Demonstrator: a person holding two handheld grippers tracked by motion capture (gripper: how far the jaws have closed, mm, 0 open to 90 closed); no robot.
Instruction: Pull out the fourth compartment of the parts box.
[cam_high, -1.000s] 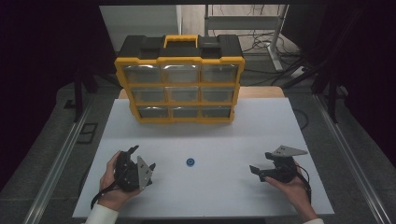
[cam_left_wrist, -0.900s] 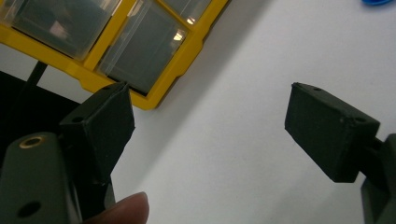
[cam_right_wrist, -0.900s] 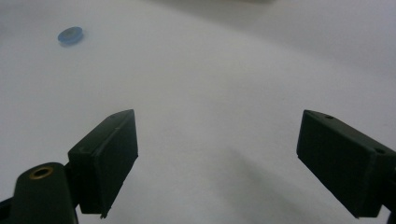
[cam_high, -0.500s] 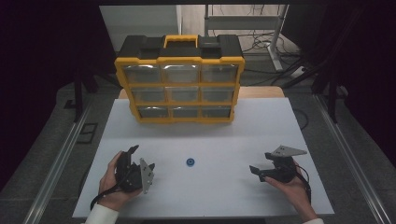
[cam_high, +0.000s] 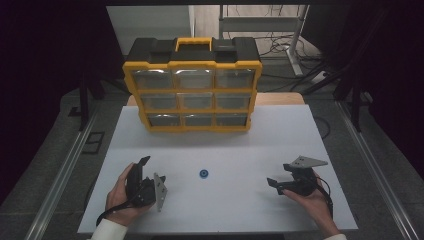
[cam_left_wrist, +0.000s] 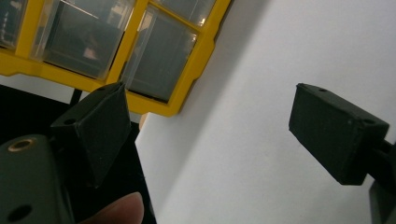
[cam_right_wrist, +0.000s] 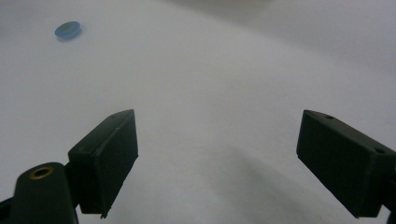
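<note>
The big white flat surface holds everything. At its far end stands a yellow and black plastic box with nine clear little drawers, upright, with its drawers facing the person. Near the front left, a hand holds the left claw, tipped on its side, with its jaws spread wide and nothing between them. Near the front right, the other hand holds the right claw, also spread wide and holding nothing. Between the two claws, lying flat on the surface and apart from both, is a small round blue button-like thing.
</note>
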